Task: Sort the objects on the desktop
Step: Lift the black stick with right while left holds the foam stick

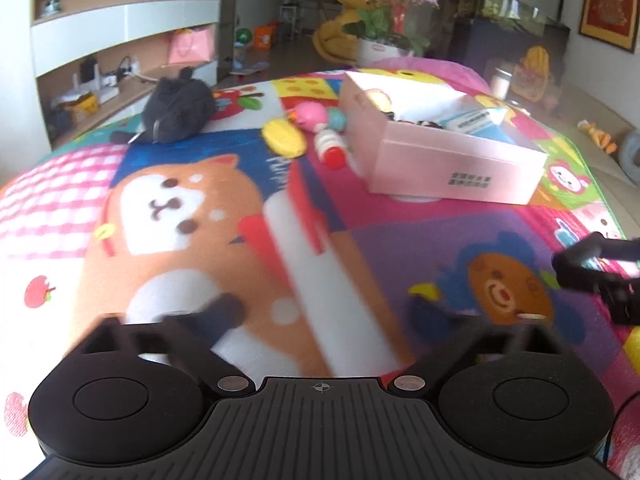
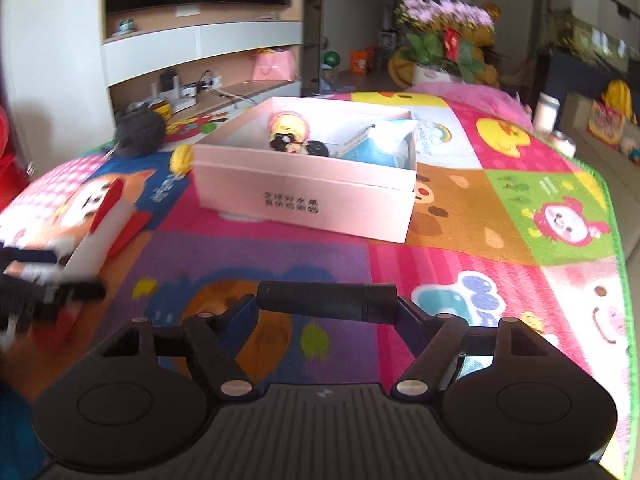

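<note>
The white-and-red packet (image 1: 320,248) lay on the cartoon-printed mat (image 1: 480,248), running toward 12 o'clock from the left gripper (image 1: 332,312). The fingers (image 1: 228,308) stood about half spread on either side of its near end. A strip of mat showed on each side, so no pad appeared to press on it. It looked like a long, flat-sided carton, probably light and fairly stiff but easy to dent. Its smooth faces might slip, so a hold across the narrow width near the middle seemed wiser than one at the tip. Motion blur smeared it so badly that its print, its edges and whether it rested flat or tilted could not be made out.

The right gripper (image 2: 328,304) was closed on a black cylinder (image 2: 320,298), held crosswise by its two ends. It seemed rigid and matt, and unlikely to slide. What the cylinder was could not be told.

The open pink box (image 2: 304,204) stood at 12 o'clock from the right gripper, and at 1 o'clock in the left view. It already held a few small things, partly hidden by its walls. A yellow toy (image 1: 282,138), a pink toy (image 1: 310,116) and a dark plush (image 1: 176,108) waited beyond at 11 o'clock.
</note>
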Available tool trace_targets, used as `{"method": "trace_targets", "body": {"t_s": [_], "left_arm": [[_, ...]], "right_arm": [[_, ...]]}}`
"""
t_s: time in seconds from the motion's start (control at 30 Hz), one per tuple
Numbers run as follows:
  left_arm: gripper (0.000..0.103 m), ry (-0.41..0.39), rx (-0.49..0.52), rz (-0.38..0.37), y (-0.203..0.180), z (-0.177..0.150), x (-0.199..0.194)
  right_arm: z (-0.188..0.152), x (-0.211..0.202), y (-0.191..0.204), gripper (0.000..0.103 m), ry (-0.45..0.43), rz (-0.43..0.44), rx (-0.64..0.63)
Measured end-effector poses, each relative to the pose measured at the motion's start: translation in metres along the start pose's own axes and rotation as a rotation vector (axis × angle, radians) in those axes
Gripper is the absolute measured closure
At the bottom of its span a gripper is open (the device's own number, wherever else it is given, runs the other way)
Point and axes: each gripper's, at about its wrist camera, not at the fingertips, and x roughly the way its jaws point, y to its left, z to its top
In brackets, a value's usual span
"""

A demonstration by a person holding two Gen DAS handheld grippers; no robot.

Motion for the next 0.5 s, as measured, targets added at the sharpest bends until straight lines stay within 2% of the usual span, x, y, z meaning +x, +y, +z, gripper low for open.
{"method": "trace_targets", "body": {"t_s": [0.07, 0.13, 0.17, 0.2, 0.27, 0.4, 0.5], "left_arm": [[0.033, 0.011, 0.038, 0.058, -0.01, 0.005, 0.006], [0.034, 0.021, 0.064, 0.08, -0.016, 0.007, 0.011], [0.041, 0.02, 0.079, 0.081, -0.018, 0.008, 0.011], [0.056, 0.022, 0.088, 0.071, -0.021, 0.009, 0.01], [0.068, 0.024, 0.104, 0.057, -0.025, 0.009, 0.006], [0.071, -0.033, 0.167, 0.041, -0.041, 0.008, -0.016], [0.071, -0.101, 0.192, 0.004, -0.052, 0.021, -0.038]], "right_arm": [[-0.004, -0.01, 0.001, 0.029, -0.006, 0.006, -0.036], [-0.007, -0.02, 0.002, 0.029, -0.012, 0.017, -0.053], [-0.007, -0.024, 0.003, 0.029, -0.017, 0.021, -0.057], [-0.009, -0.029, 0.002, 0.029, -0.025, 0.026, -0.06], [-0.01, -0.037, 0.001, 0.029, -0.042, 0.03, -0.059], [-0.011, -0.051, -0.003, 0.029, -0.075, 0.032, -0.051], [-0.01, -0.062, -0.007, 0.029, -0.108, 0.031, -0.042]]}}
